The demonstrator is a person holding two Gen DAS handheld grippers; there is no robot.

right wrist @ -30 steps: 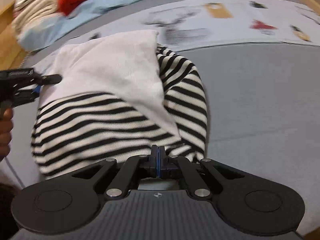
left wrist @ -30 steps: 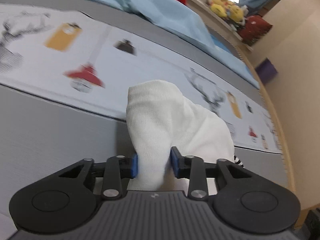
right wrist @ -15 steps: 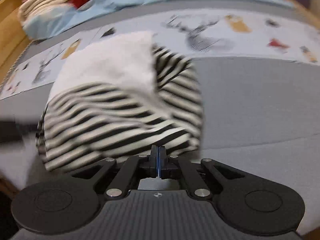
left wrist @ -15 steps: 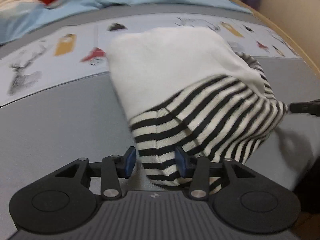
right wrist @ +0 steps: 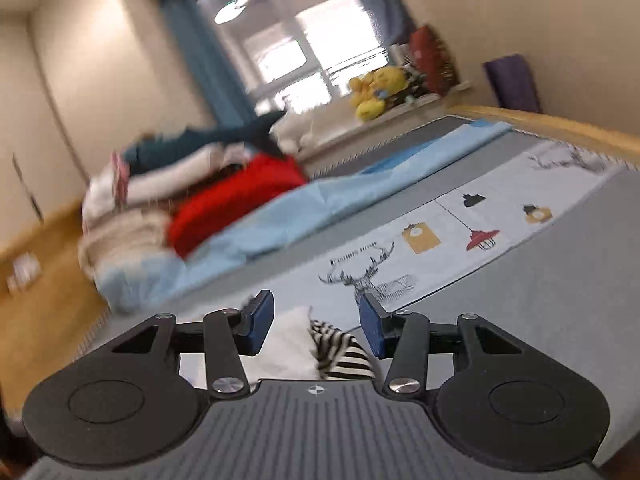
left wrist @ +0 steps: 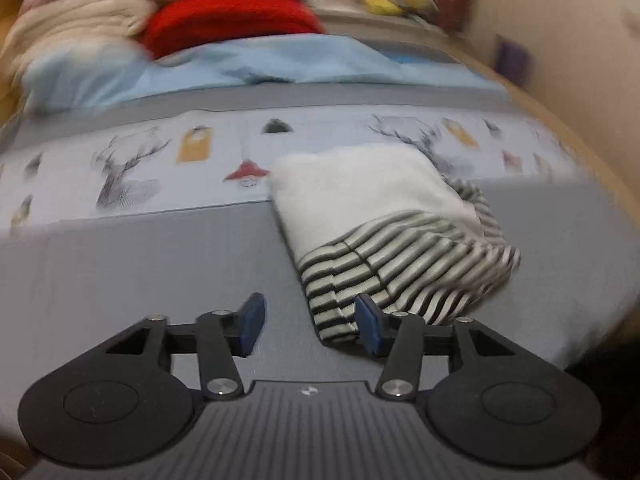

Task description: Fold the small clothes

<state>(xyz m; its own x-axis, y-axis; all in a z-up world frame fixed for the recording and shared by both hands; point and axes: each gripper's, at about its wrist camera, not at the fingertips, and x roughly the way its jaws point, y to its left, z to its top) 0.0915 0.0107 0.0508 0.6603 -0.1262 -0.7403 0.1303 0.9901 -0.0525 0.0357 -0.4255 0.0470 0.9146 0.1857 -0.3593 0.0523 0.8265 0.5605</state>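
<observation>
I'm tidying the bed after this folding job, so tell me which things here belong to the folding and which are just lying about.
Belongs to the job:
- folded white and black-striped knit garment
- left gripper, open
- right gripper, open

Just lying about:
- grey bedspread with printed deer strip
- crumpled light blue sheet
- red knitted bundle
- yellow plush toys

my left wrist camera sits low over the grey bed cover (left wrist: 120, 272), tilted down and close, facing the printed sheet band (left wrist: 160, 168) and the piled bedding (left wrist: 224, 24) beyond. my right wrist camera is tipped nearer level, looking across the bed to the window (right wrist: 312, 40). both views share the folded striped garment (left wrist: 400, 256) (right wrist: 340, 348), the printed band (right wrist: 440, 248) and the red blanket (right wrist: 232, 200).
</observation>
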